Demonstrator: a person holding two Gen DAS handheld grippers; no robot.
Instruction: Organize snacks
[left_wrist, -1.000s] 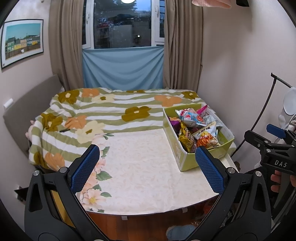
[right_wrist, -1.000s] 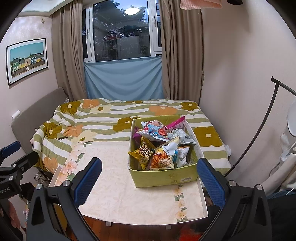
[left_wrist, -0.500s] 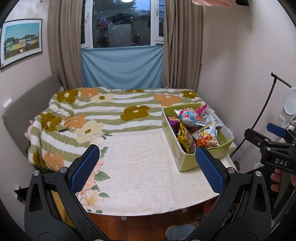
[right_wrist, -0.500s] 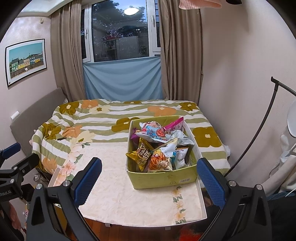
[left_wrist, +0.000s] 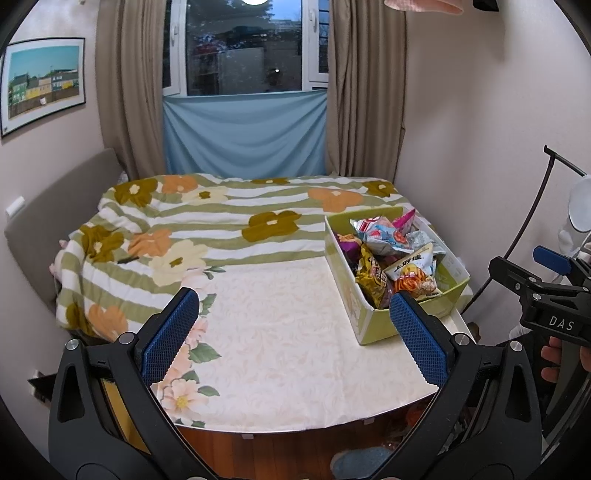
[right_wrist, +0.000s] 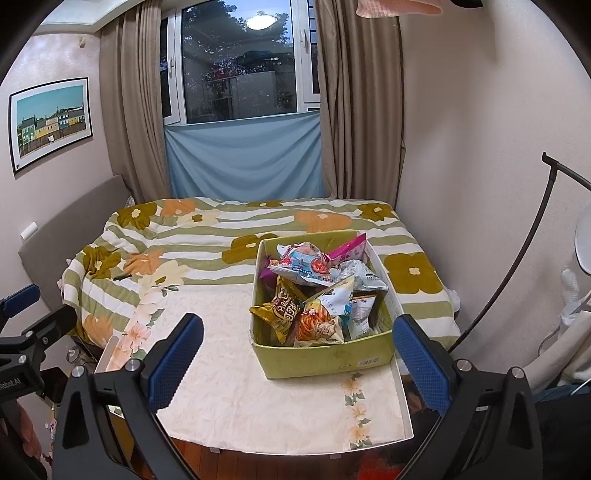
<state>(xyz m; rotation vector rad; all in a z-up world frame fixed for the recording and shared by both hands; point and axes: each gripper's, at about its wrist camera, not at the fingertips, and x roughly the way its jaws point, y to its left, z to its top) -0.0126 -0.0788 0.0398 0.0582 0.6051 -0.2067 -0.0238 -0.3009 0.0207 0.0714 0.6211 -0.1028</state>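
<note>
A green cardboard box (right_wrist: 325, 356) full of snack bags stands on the right side of a table covered by a cream floral cloth (right_wrist: 229, 369). On top lie a light blue bag (right_wrist: 303, 264), a yellow chip bag (right_wrist: 284, 308) and an orange bag (right_wrist: 317, 325). The box also shows in the left wrist view (left_wrist: 373, 325), at the table's right edge. My left gripper (left_wrist: 293, 336) is open and empty above the table's near edge. My right gripper (right_wrist: 295, 354) is open and empty, in front of the box.
A bed with a green striped flower blanket (left_wrist: 221, 221) lies behind the table. A black curved stand (right_wrist: 517, 258) rises at the right by the wall. Wooden floor (left_wrist: 258, 454) shows below the table's near edge. The right gripper's body (left_wrist: 546, 295) shows at the right of the left wrist view.
Both views have shifted slightly; the box sits a little lower and nearer in the right wrist view. Both grippers stay open and nothing on the table has moved.
</note>
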